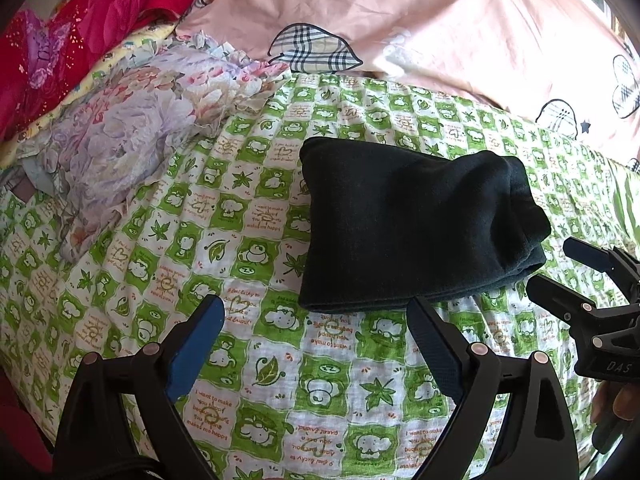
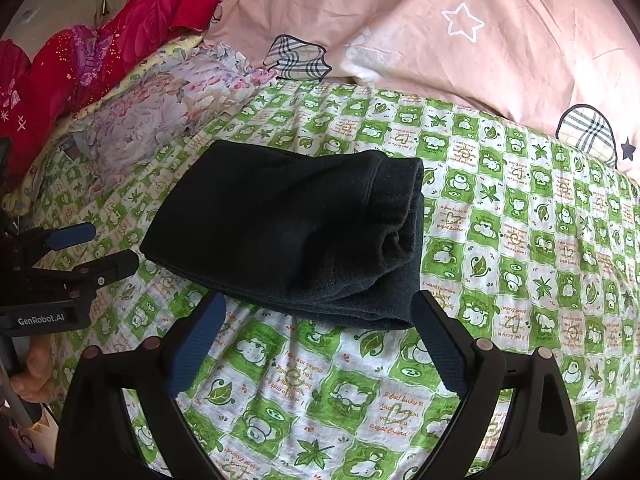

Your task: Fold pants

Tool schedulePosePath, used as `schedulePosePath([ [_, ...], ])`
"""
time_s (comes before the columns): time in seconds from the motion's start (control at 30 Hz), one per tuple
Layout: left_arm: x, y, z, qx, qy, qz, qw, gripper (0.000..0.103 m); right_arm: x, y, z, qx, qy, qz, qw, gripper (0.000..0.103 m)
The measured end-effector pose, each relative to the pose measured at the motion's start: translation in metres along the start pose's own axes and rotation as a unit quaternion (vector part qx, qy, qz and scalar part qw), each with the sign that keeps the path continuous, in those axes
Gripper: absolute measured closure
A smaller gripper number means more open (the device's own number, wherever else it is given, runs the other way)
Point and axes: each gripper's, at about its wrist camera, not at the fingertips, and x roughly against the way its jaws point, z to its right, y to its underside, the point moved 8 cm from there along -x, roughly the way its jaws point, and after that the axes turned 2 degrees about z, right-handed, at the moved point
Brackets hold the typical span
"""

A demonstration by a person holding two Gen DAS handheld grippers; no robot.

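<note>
Pants folded, long axis left-right, on bedsheet

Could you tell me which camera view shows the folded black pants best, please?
The right wrist view: the pants lie central and whole, with the stacked layers at their right end visible. The left wrist view also shows them whole, but off-centre.

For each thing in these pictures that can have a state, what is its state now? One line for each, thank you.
Black pants: folded into a compact stack, lying on the sheet, held by no gripper.
Left gripper: open, nothing between its fingers.
Right gripper: open, nothing between its fingers, just short of the pants.
Green checked sheet: spread over the bed, slightly wrinkled.
Floral cloth: crumpled in a heap.
Pink quilt: bunched at the back.
</note>
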Motion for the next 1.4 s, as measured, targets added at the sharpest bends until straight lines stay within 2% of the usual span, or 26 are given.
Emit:
schedulePosePath([
  [0.87, -0.0061, -0.0007, -0.0009, -0.019, -0.013, -0.009, 0.9997, 0.010, -0.0030, -0.0017, -0.0001, -0.003, -0.001, 0.006, 1.000, 0.009],
  [1.4, -0.0031, -0.0066, -0.0015, -0.031, -0.019, 0.001, 0.9993, 0.010, -0.0025, -0.0049, -0.0031, 0.002, -0.005, 0.008, 1.000, 0.009],
])
